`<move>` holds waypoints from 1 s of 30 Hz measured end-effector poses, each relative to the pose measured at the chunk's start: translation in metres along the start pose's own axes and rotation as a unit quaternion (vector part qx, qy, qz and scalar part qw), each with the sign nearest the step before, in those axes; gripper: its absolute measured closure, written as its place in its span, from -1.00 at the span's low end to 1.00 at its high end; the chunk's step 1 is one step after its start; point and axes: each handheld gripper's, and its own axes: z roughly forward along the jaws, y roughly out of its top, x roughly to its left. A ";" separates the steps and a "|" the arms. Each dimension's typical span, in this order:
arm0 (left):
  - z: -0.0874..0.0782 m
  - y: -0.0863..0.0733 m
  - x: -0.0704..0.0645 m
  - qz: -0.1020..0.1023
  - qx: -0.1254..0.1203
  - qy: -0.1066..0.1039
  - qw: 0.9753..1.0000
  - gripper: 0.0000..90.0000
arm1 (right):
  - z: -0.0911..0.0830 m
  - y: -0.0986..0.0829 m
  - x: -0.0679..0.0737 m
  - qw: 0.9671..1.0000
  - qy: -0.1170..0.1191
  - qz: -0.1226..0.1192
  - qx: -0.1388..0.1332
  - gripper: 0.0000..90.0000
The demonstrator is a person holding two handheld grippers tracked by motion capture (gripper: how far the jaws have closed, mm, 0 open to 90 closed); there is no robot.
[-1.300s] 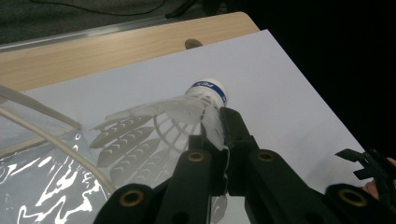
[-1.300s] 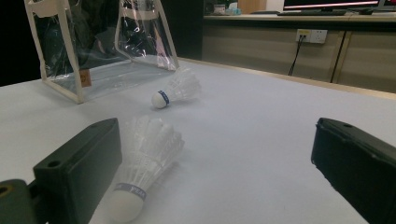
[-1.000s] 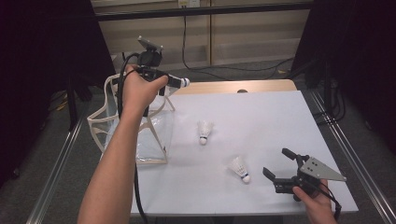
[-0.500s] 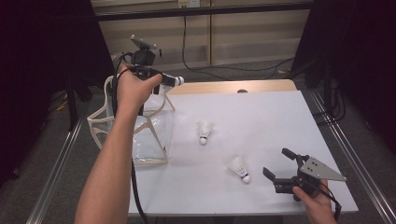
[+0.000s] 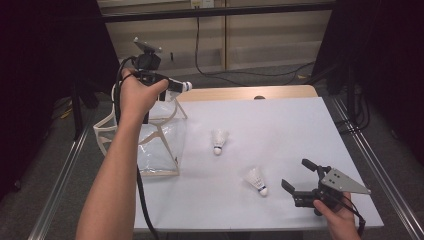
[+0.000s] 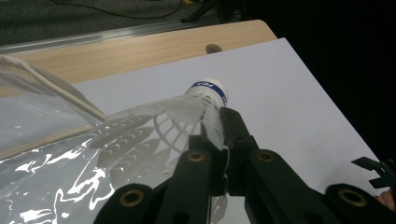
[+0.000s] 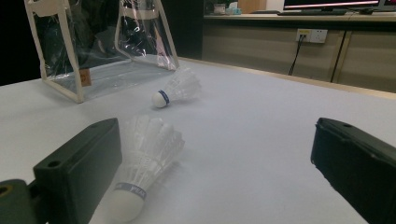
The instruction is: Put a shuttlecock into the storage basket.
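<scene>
My left gripper (image 5: 176, 84) is raised above the table's back left, over a clear bag (image 5: 156, 148), and is shut on a white shuttlecock (image 5: 185, 86). In the left gripper view the jaws pinch the feather skirt of that shuttlecock (image 6: 177, 116), cork pointing away, with the bag (image 6: 46, 158) below. Two more shuttlecocks lie on the white table: one mid-table (image 5: 218, 140), one nearer the front (image 5: 256, 180). My right gripper (image 5: 295, 173) rests open at the front right. The near shuttlecock (image 7: 142, 158) lies by its left jaw, with the far shuttlecock (image 7: 176, 89) beyond.
The clear bag (image 7: 98, 51) has cream-coloured trim and stands upright at the table's left edge. A wooden strip (image 5: 240, 93) runs along the table's (image 5: 280, 130) back edge. Cables lie on the floor behind. The right gripper (image 6: 379, 171) appears far off in the left gripper view.
My left gripper has drifted slightly left with the shuttlecock still in it, staying above the bag. The right gripper and both loose shuttlecocks have not moved.
</scene>
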 end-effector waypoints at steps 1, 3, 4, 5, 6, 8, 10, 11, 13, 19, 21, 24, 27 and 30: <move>0.000 0.000 0.000 0.000 0.000 0.002 1.000 1.00 | 0.000 0.000 0.000 1.000 0.001 -0.001 0.001 -0.97; -0.001 0.000 0.001 0.001 0.001 0.003 1.000 1.00 | 0.000 0.000 0.000 1.000 0.001 0.000 0.002 -0.97; -0.001 -0.001 0.001 -0.001 0.000 0.003 1.000 1.00 | 0.000 0.000 0.000 1.000 0.001 0.001 0.001 -0.97; -0.001 -0.001 0.002 0.001 0.003 0.004 1.000 1.00 | -0.001 0.000 0.000 1.000 0.000 0.002 0.002 -0.97; -0.001 -0.001 0.003 0.001 0.003 0.004 1.000 1.00 | -0.001 0.000 -0.001 1.000 0.000 0.000 0.001 -0.97; -0.002 -0.001 0.004 0.000 0.002 0.006 1.000 1.00 | -0.001 0.000 -0.001 1.000 0.001 0.001 0.001 -0.97; -0.002 -0.001 0.004 -0.004 -0.001 0.007 1.000 1.00 | 0.000 0.000 -0.001 1.000 0.001 0.001 0.001 -0.97; -0.003 -0.001 0.005 0.000 0.001 0.006 1.000 1.00 | 0.000 0.000 -0.001 1.000 0.001 0.001 0.001 -0.97; -0.003 -0.001 0.005 0.000 0.001 0.007 1.000 1.00 | 0.000 0.000 0.000 1.000 0.002 0.001 0.001 -0.97; -0.005 -0.001 0.007 0.000 0.001 0.008 1.000 1.00 | -0.001 0.000 -0.001 1.000 0.000 0.000 0.001 -0.97; -0.006 -0.001 0.008 -0.001 0.000 0.009 1.000 1.00 | -0.001 0.000 -0.001 1.000 0.000 -0.001 0.001 -0.97; -0.008 -0.002 0.010 -0.003 -0.002 0.011 1.000 1.00 | -0.001 0.000 -0.001 1.000 -0.001 0.001 0.002 -0.97; -0.009 -0.002 0.012 -0.004 -0.001 0.011 1.000 1.00 | -0.001 0.000 -0.001 1.000 -0.001 0.000 0.002 -0.97; -0.010 -0.002 0.012 -0.006 -0.003 0.013 1.000 1.00 | -0.001 0.000 -0.001 1.000 -0.001 0.000 0.002 -0.97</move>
